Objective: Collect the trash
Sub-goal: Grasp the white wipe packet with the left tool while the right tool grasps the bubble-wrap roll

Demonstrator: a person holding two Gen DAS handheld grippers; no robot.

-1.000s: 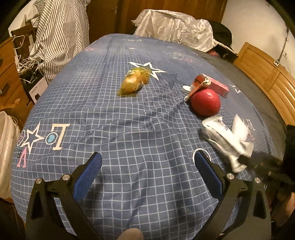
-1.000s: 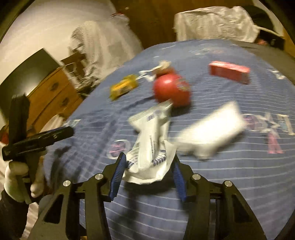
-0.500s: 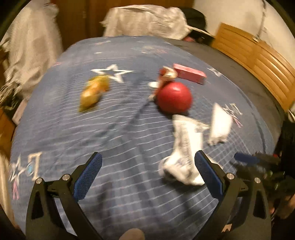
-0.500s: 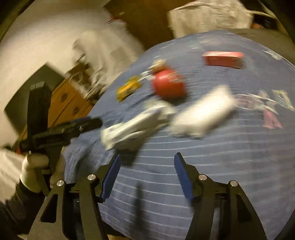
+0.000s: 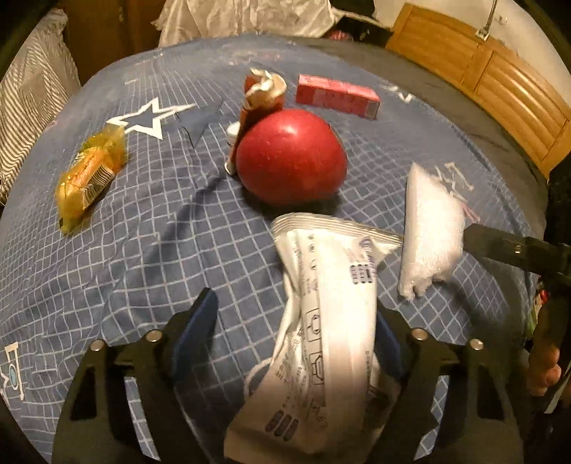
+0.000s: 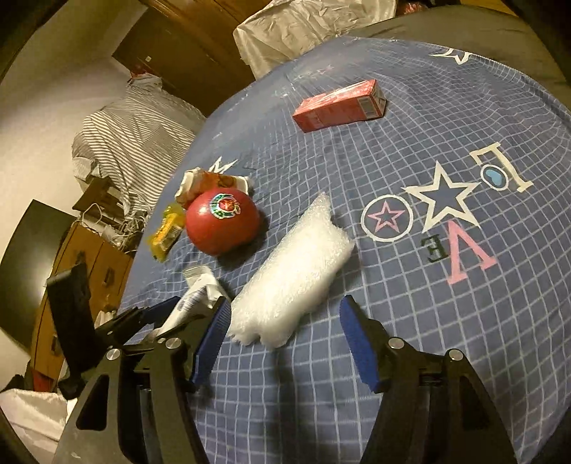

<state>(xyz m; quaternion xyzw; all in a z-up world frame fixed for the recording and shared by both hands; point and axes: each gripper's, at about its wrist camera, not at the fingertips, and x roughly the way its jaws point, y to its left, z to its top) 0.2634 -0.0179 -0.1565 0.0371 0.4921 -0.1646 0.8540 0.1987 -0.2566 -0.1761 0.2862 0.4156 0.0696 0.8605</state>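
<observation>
A white printed wrapper (image 5: pixel 328 321) lies on the blue checked bedspread (image 5: pixel 150 250) between the fingers of my left gripper (image 5: pixel 292 332), which is open around it. A white bubble-wrap piece (image 6: pixel 296 275) lies just ahead of my open right gripper (image 6: pixel 285 339), nearer its left finger; it also shows in the left wrist view (image 5: pixel 431 228). A yellow snack wrapper (image 5: pixel 89 175) lies at the left. A crumpled red-and-white wrapper (image 5: pixel 262 92) sits behind a red apple (image 5: pixel 291 155). A red carton (image 5: pixel 337 94) lies farther back.
A wooden headboard (image 5: pixel 499 82) runs along the right side of the bed. A striped cloth (image 6: pixel 135 125) and a wooden drawer unit (image 6: pixel 82 250) stand beyond the bed's left edge. A crumpled pale sheet (image 5: pixel 246 18) lies at the far end.
My left gripper has swung right and closed in until the white printed wrapper lies between its fingers. My right gripper let that wrapper go and shifted right to the bubble wrap.
</observation>
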